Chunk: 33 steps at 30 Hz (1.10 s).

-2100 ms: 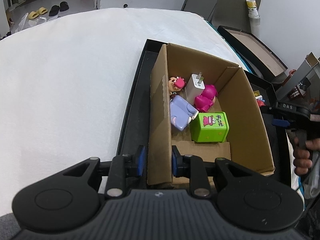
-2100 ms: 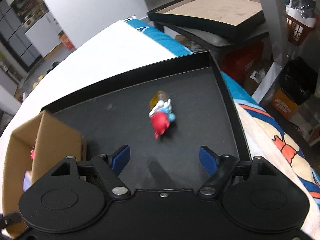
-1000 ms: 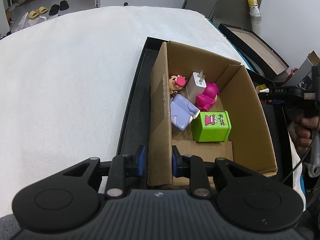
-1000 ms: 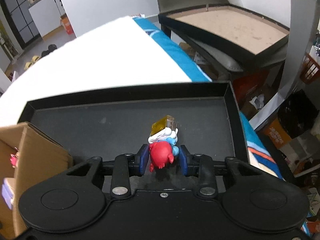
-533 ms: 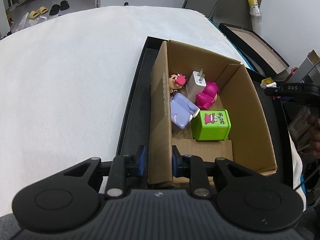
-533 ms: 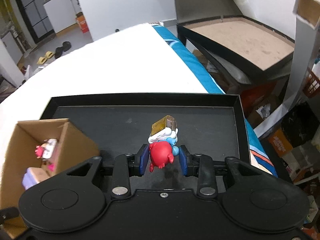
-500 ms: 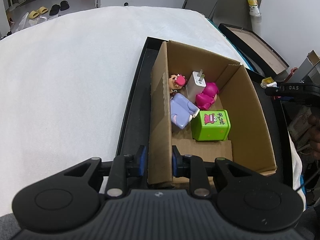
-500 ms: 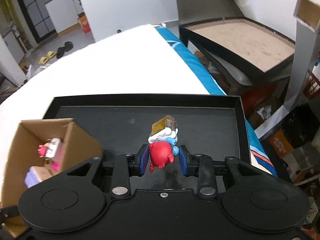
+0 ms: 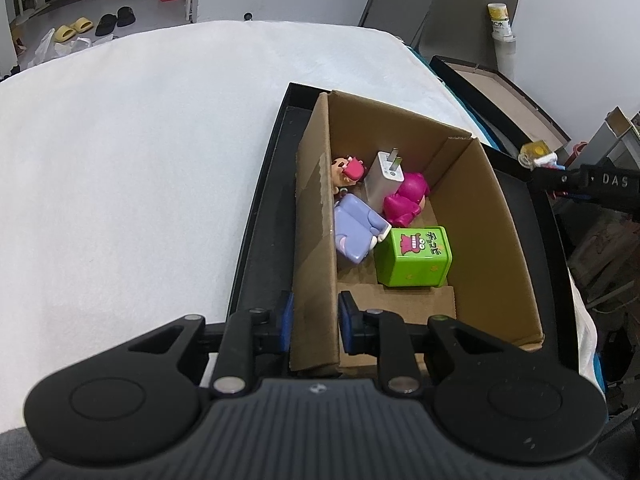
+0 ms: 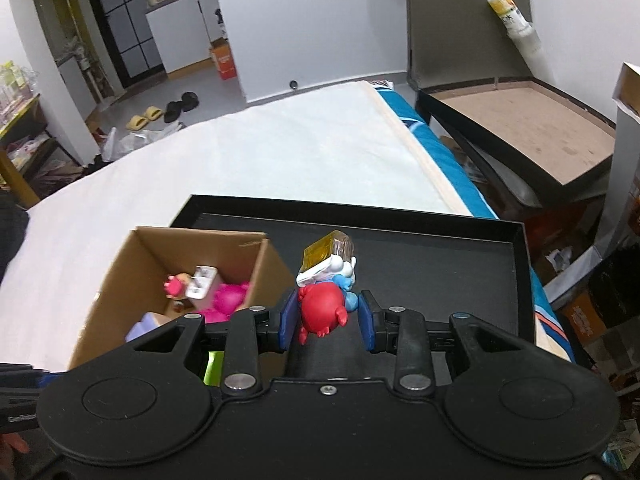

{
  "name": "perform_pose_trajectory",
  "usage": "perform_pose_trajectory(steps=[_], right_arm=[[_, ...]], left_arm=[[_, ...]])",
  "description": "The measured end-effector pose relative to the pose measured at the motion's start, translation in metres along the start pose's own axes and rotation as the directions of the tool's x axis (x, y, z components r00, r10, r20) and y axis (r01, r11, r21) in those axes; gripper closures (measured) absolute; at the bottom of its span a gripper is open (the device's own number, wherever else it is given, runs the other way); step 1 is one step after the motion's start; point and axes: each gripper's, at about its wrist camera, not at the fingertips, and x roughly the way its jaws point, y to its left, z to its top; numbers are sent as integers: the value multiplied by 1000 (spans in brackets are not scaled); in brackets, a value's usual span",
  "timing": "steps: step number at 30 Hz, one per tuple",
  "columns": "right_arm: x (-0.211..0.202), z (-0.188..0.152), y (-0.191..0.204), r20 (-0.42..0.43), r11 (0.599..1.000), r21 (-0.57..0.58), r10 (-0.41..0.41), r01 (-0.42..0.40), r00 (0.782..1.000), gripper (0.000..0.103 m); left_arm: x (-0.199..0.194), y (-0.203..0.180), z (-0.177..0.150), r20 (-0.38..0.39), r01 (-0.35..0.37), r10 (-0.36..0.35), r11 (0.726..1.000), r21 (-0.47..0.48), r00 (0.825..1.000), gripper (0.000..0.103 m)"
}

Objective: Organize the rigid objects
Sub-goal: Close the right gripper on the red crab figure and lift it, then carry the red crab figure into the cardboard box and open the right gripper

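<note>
Inside one cardboard box (image 9: 480,216) lie five toys (image 9: 414,256).

Walls: plain white, with a white cabinet (image 10: 182,32) in a far doorway.
Floor: grey, with yellow slippers (image 10: 143,117) beside black shoes (image 10: 182,104); an orange box (image 10: 224,60) stood against the wall.
Surface: a wide white cloth (image 9: 132,152) covered the bed or table.
Right side: a large open black case (image 10: 516,120) with a brown lining, its lid upright.
Left side: cluttered shelves (image 10: 20,120).
</note>
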Motion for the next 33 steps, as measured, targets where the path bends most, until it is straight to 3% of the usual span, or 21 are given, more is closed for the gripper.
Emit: perform_pose_trajectory(steps=[13, 33], right_arm=[[-11, 5, 26, 36, 991, -2, 134, -134, 990, 71], [-1, -7, 64, -28, 986, -101, 127, -129, 992, 70]], left_arm=[[1, -3, 0, -10, 8, -8, 1000, 18, 1000, 81], [1, -1, -2, -11, 28, -28, 1000, 9, 1000, 81]])
